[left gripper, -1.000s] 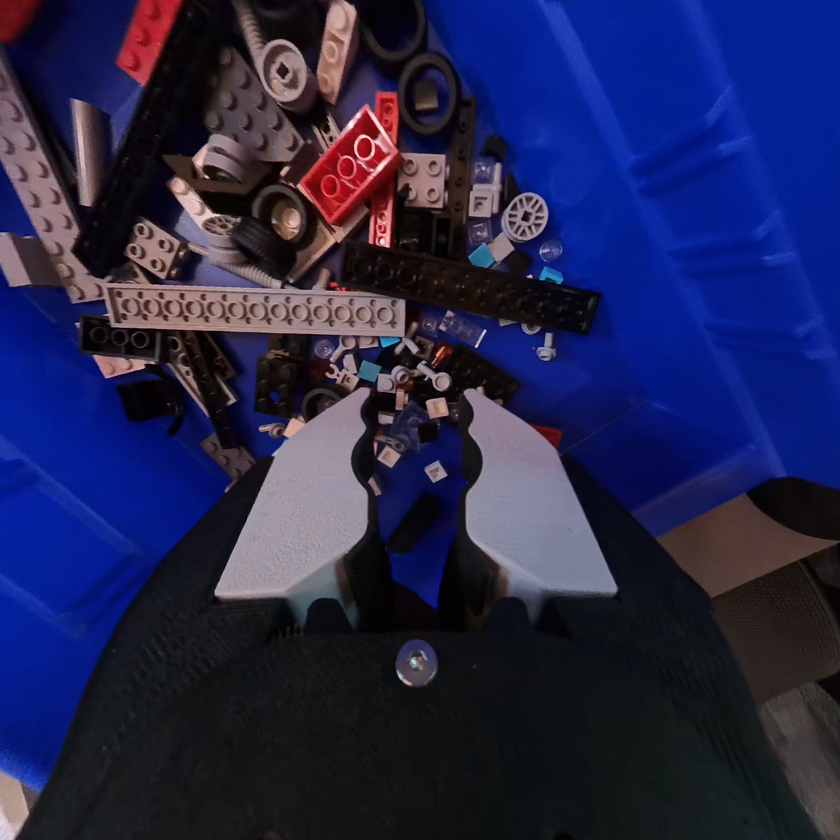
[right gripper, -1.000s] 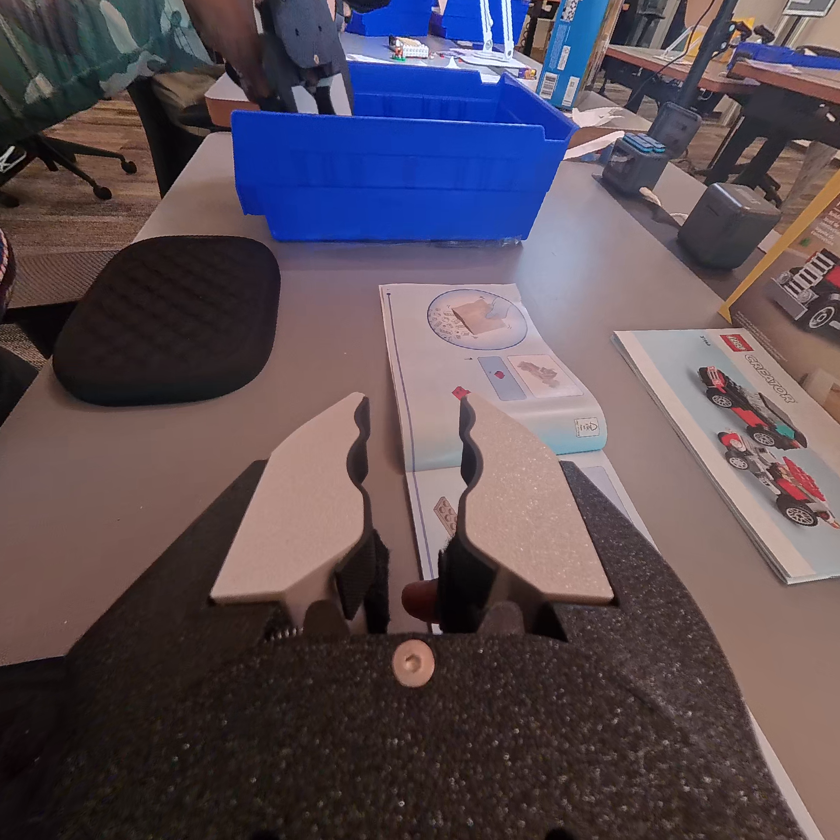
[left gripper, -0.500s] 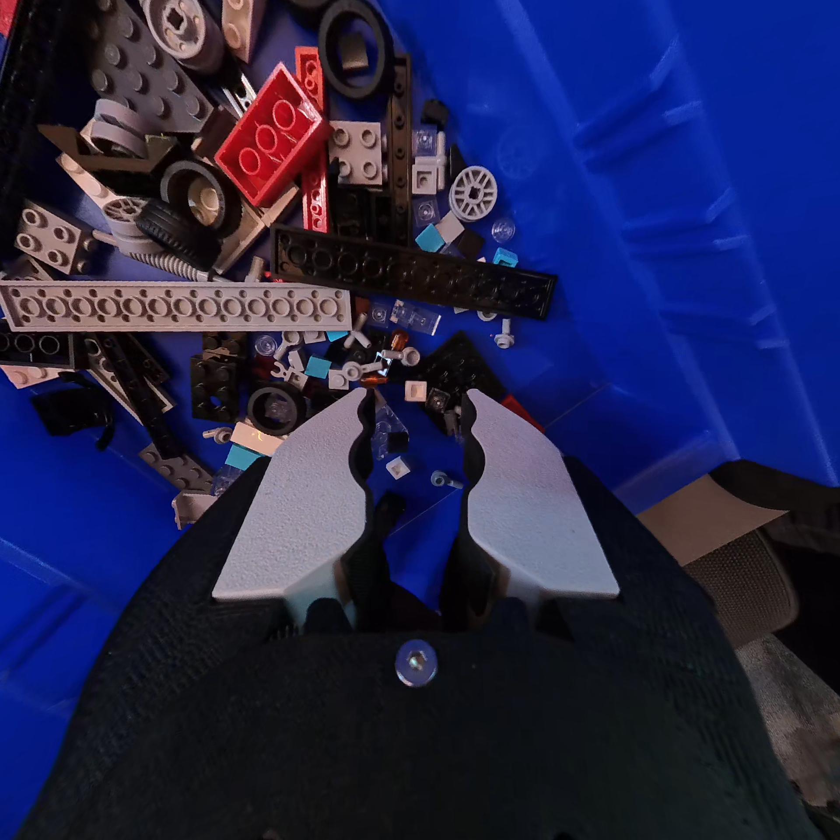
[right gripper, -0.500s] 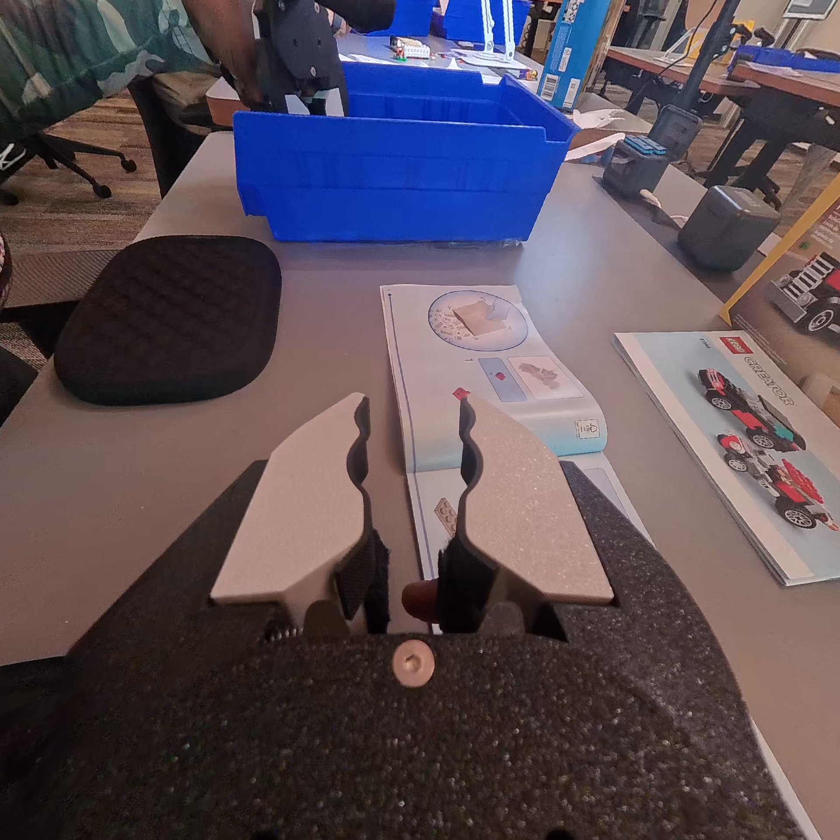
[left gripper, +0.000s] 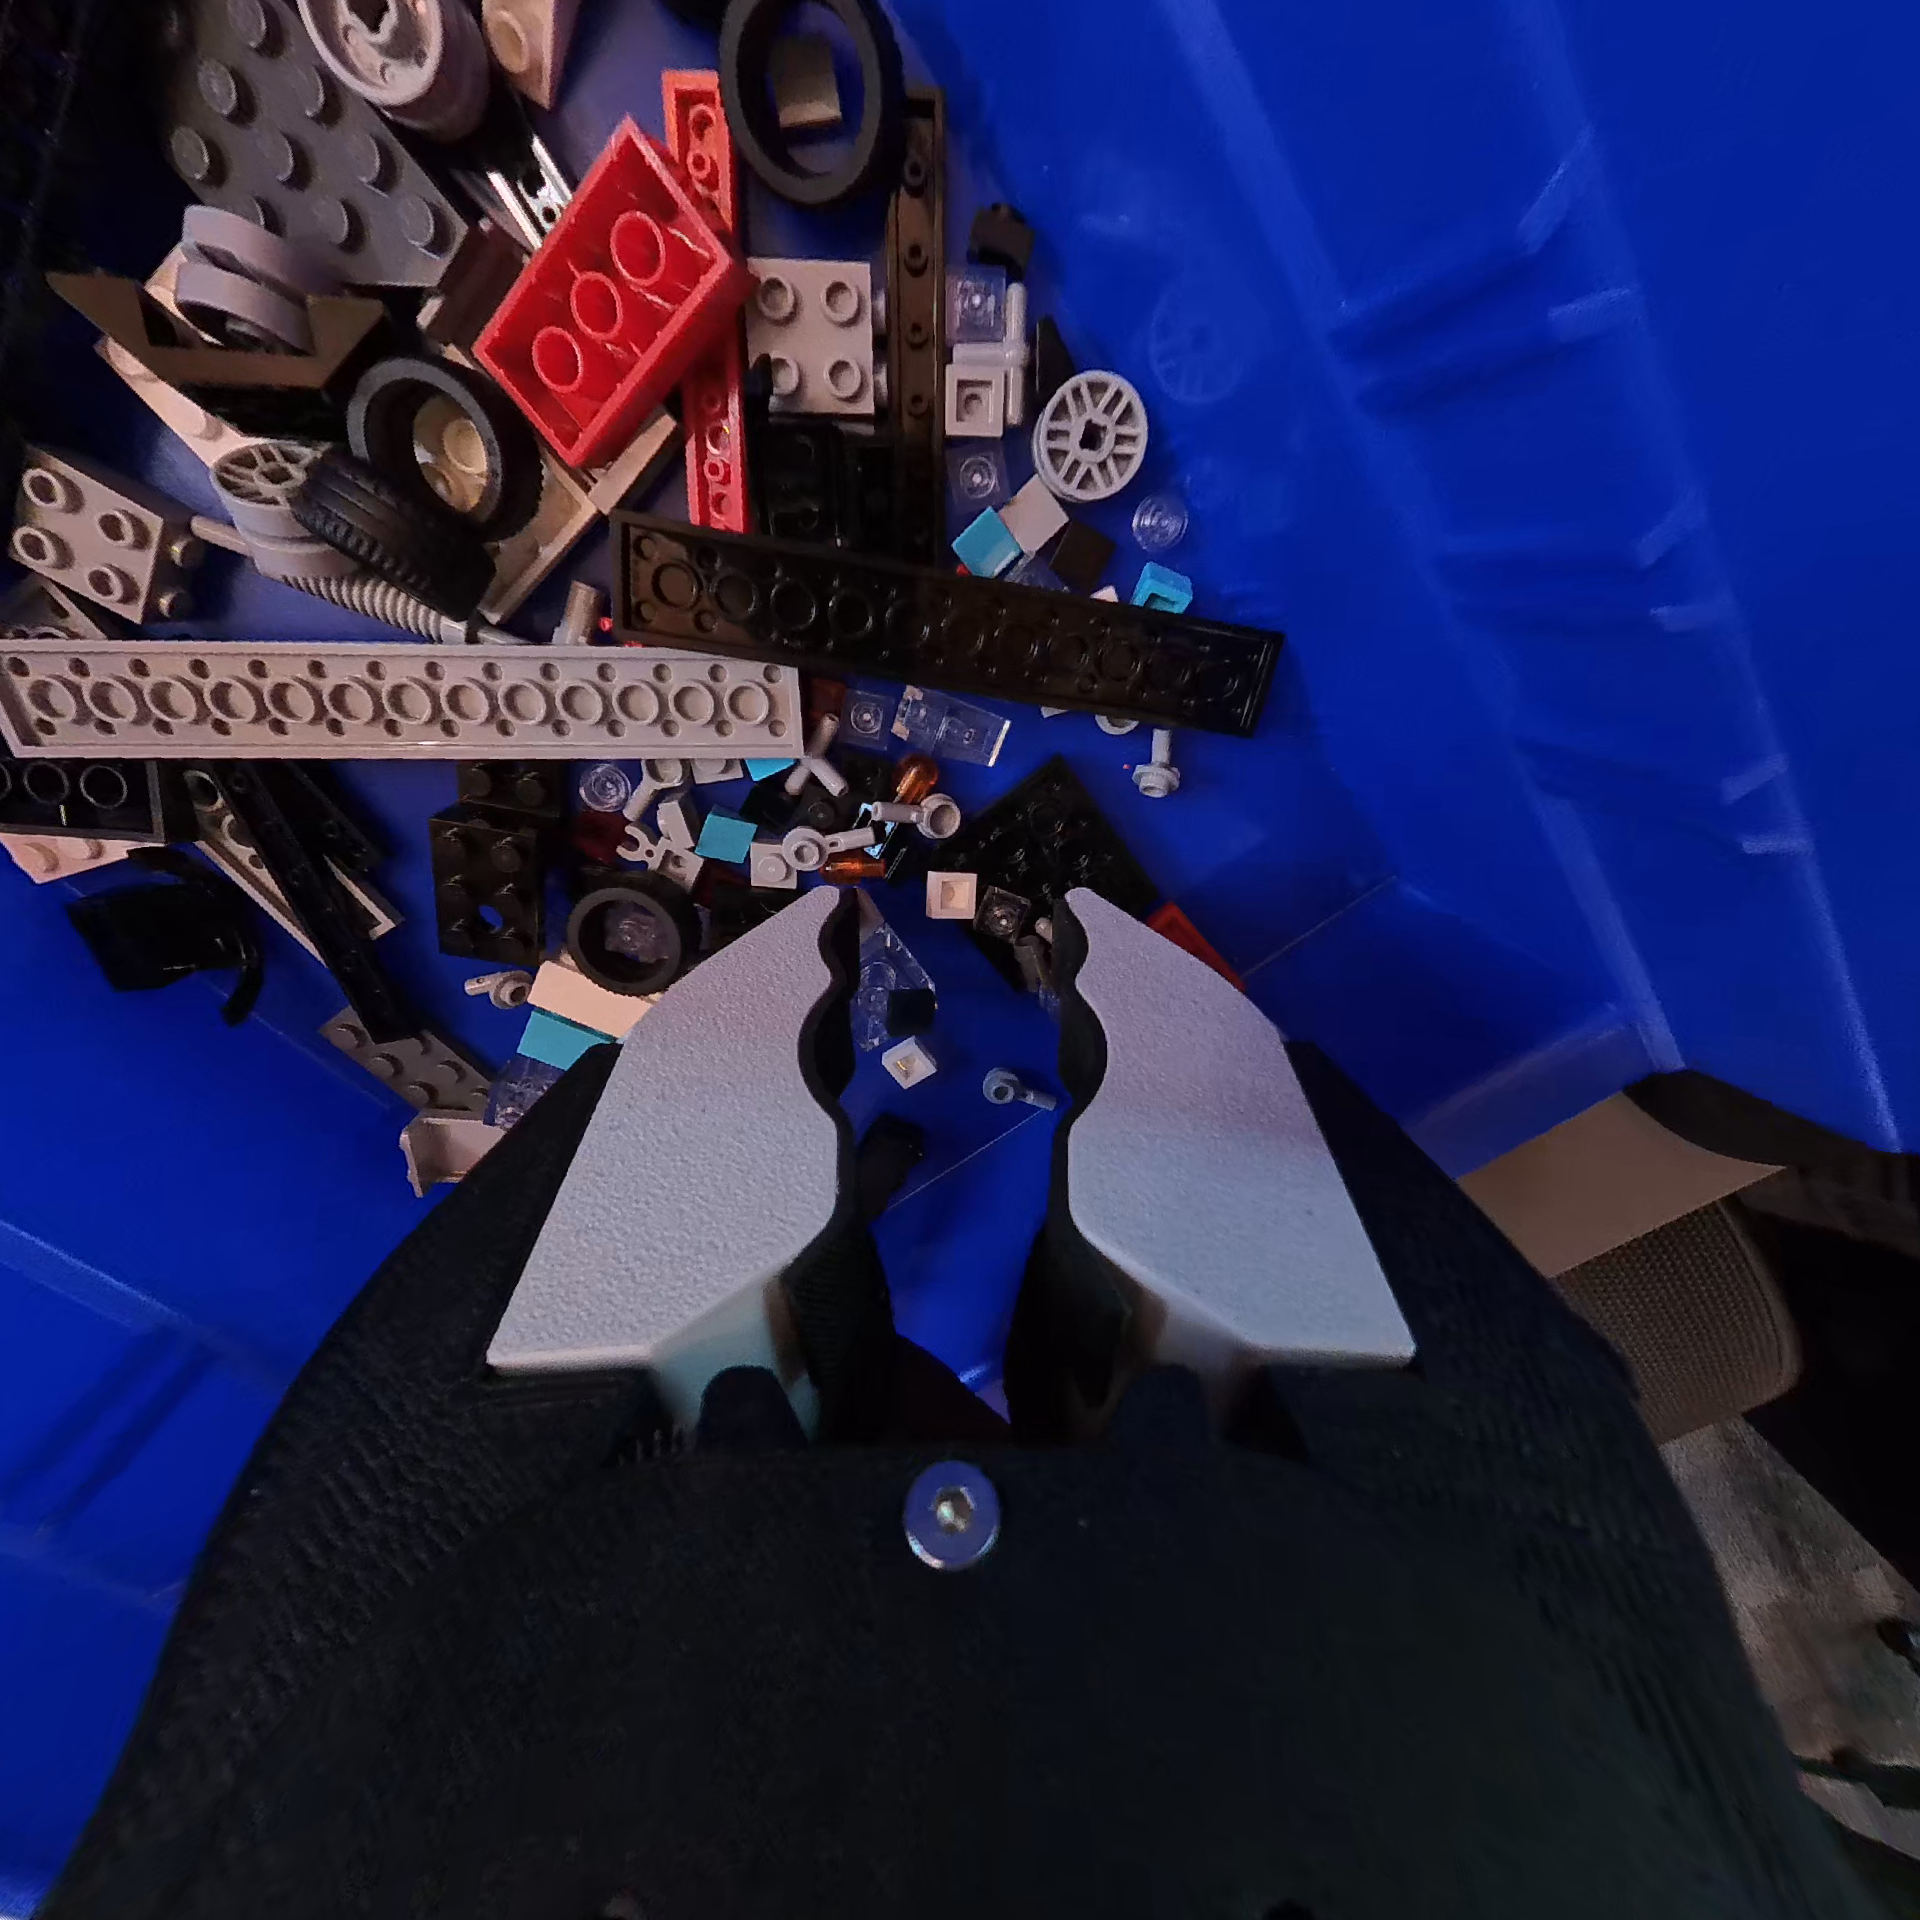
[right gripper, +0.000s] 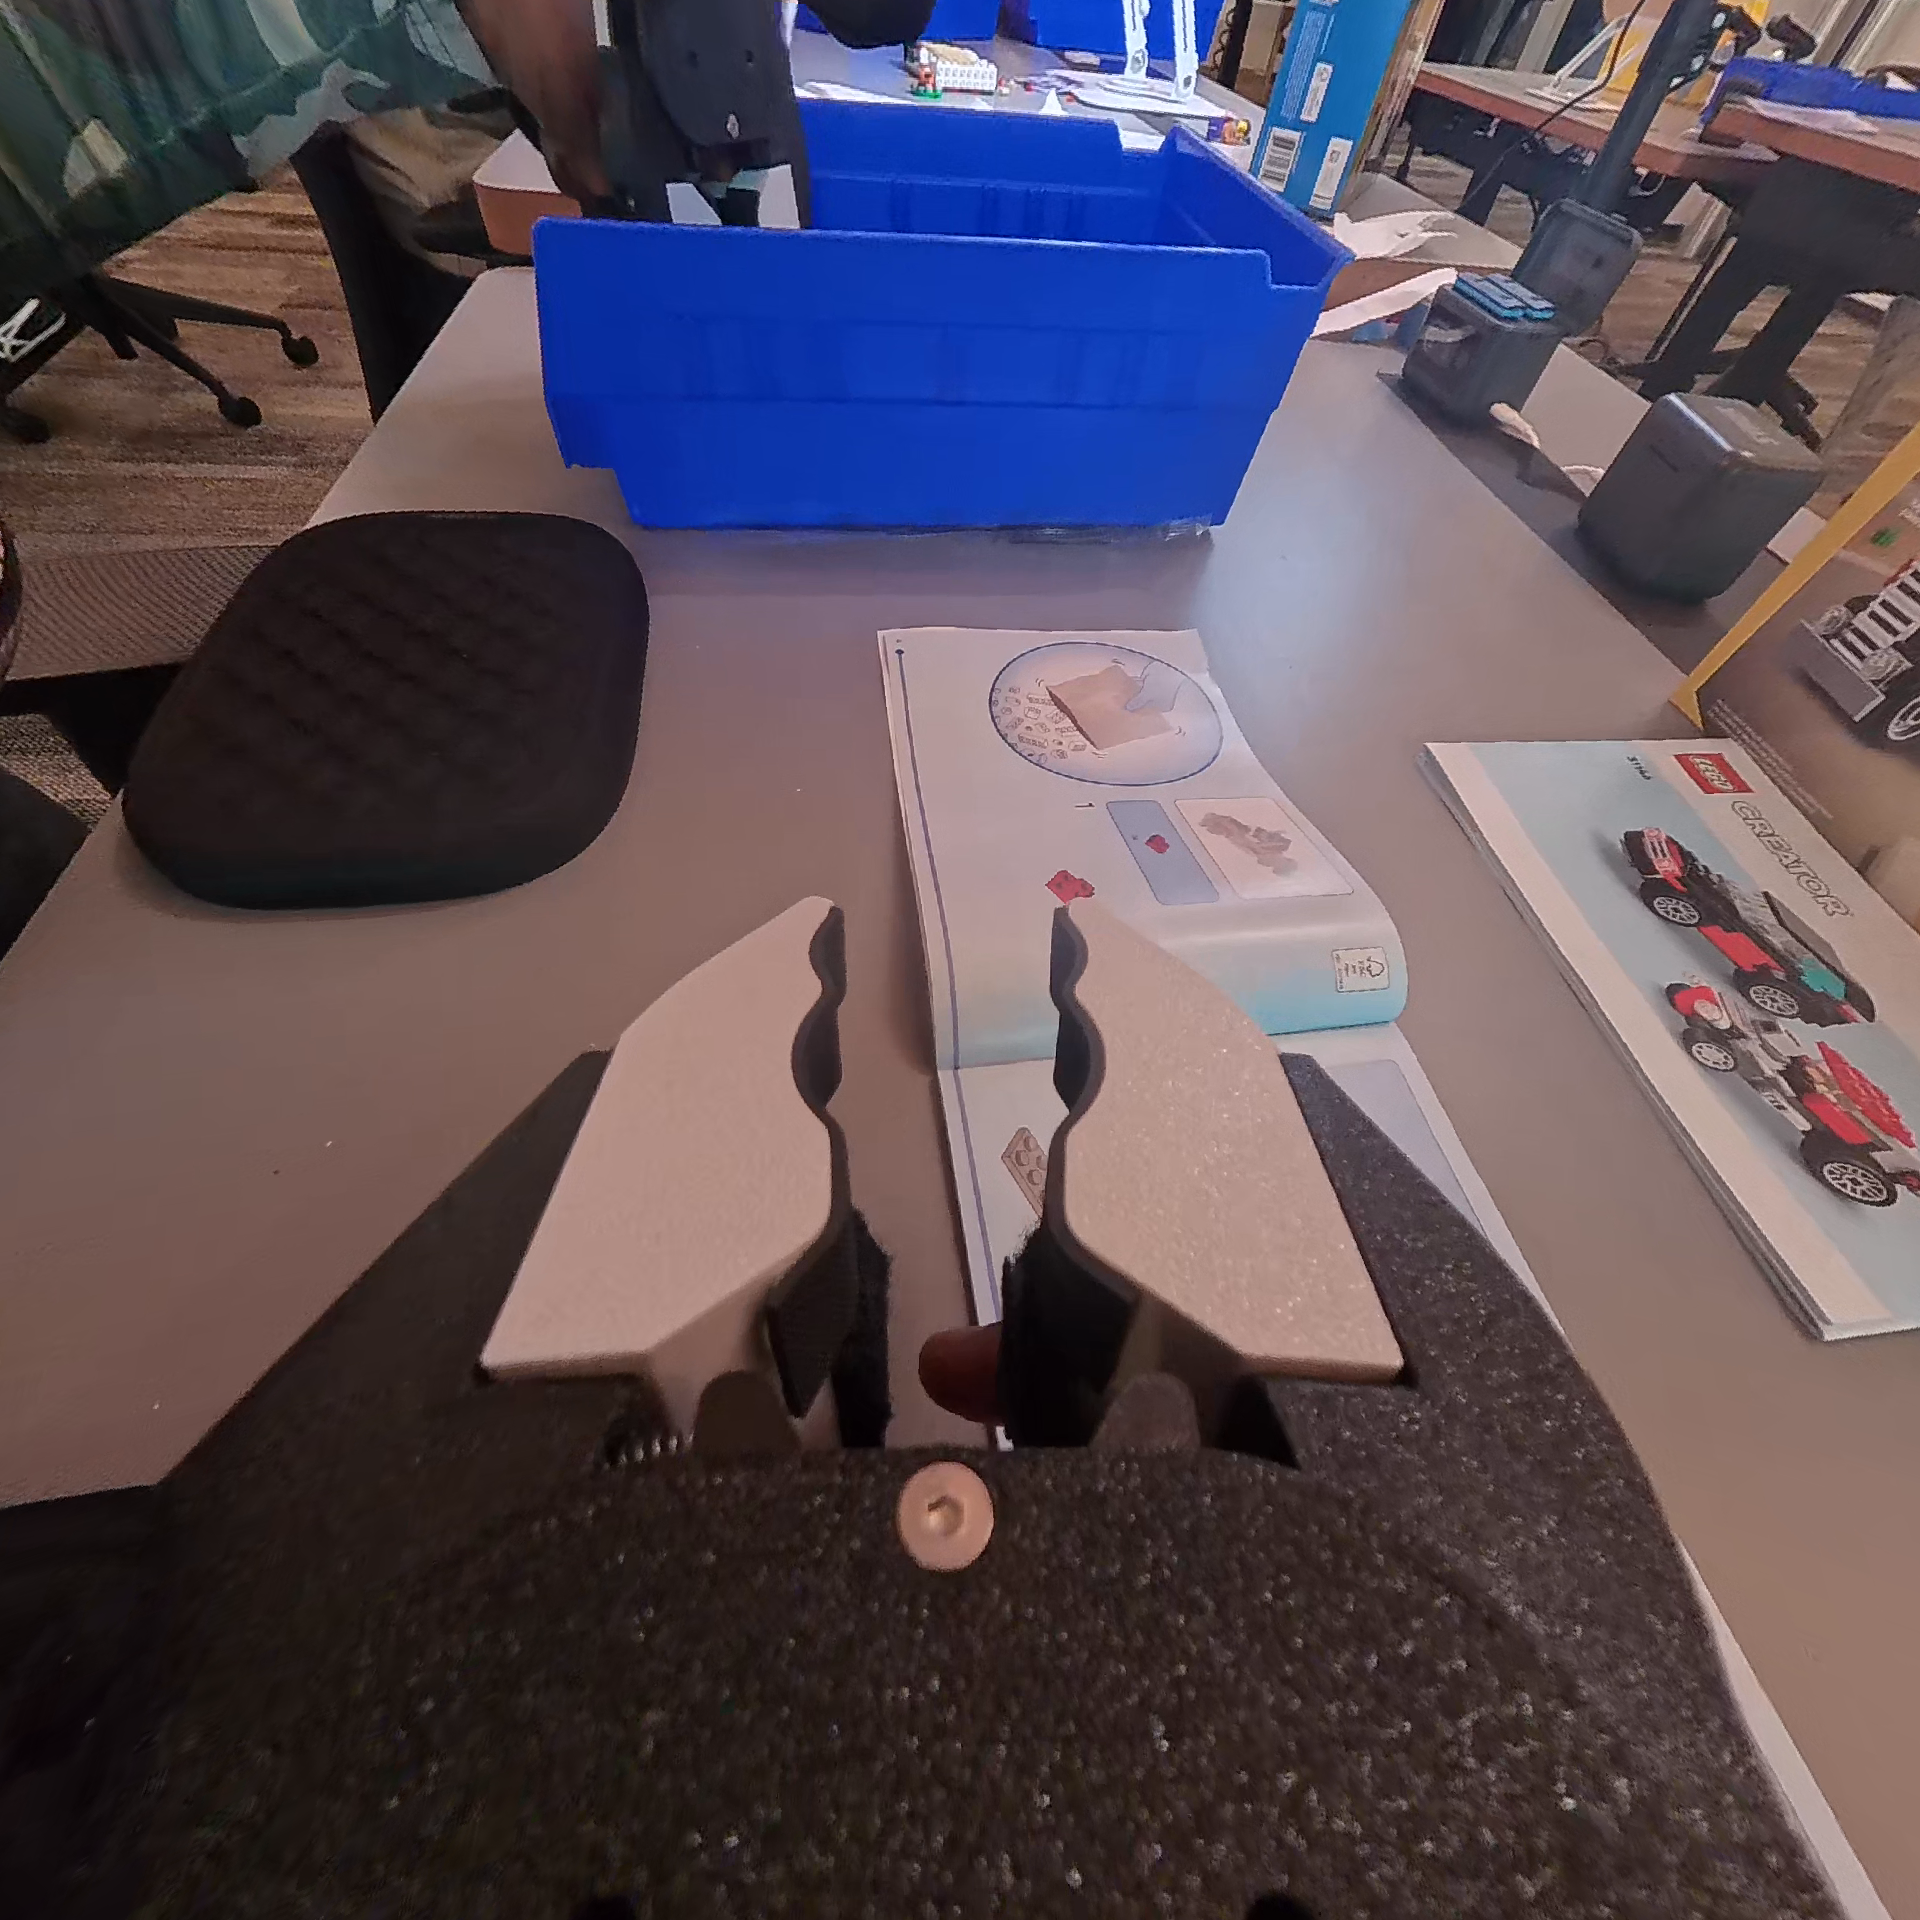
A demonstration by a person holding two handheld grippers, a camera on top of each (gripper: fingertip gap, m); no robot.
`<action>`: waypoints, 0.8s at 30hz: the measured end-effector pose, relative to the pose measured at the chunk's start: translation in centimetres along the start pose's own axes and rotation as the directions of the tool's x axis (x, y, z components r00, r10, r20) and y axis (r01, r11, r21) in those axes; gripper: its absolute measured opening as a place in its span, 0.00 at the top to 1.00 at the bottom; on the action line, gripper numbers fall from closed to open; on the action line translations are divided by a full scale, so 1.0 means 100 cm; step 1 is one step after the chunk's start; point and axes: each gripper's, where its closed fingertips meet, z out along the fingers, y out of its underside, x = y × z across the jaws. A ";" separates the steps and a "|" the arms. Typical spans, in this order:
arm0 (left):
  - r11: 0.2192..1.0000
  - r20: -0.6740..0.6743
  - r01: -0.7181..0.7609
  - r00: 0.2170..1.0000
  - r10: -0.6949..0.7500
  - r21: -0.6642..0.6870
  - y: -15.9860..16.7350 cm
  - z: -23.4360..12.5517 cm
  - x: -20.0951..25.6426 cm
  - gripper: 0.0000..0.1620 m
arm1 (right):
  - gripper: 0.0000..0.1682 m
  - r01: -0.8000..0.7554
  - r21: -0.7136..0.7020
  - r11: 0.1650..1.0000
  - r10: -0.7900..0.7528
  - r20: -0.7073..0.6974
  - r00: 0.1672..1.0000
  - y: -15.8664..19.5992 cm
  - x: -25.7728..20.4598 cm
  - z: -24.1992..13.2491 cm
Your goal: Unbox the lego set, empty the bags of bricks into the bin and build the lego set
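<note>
The grey desk [right gripper: 727, 644] carried a blue bin [right gripper: 925, 374] at its far middle. Nearer and to the left lay a black quilted pad [right gripper: 384, 707], well apart from the bin. An open instruction booklet [right gripper: 1122, 831] lay flat in the middle, and a second, closed booklet [right gripper: 1714, 997] lay to its right, apart from it. Two dark boxy devices [right gripper: 1694, 509] stood toward the right edge, and the lego box [right gripper: 1849, 665] stood at the far right.
</note>
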 end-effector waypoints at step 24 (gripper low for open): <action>1.000 -0.008 -0.025 1.000 0.025 0.012 0.000 0.000 0.004 0.81 | 0.77 0.006 -0.005 1.000 -0.006 0.001 1.000 0.000 0.000 0.000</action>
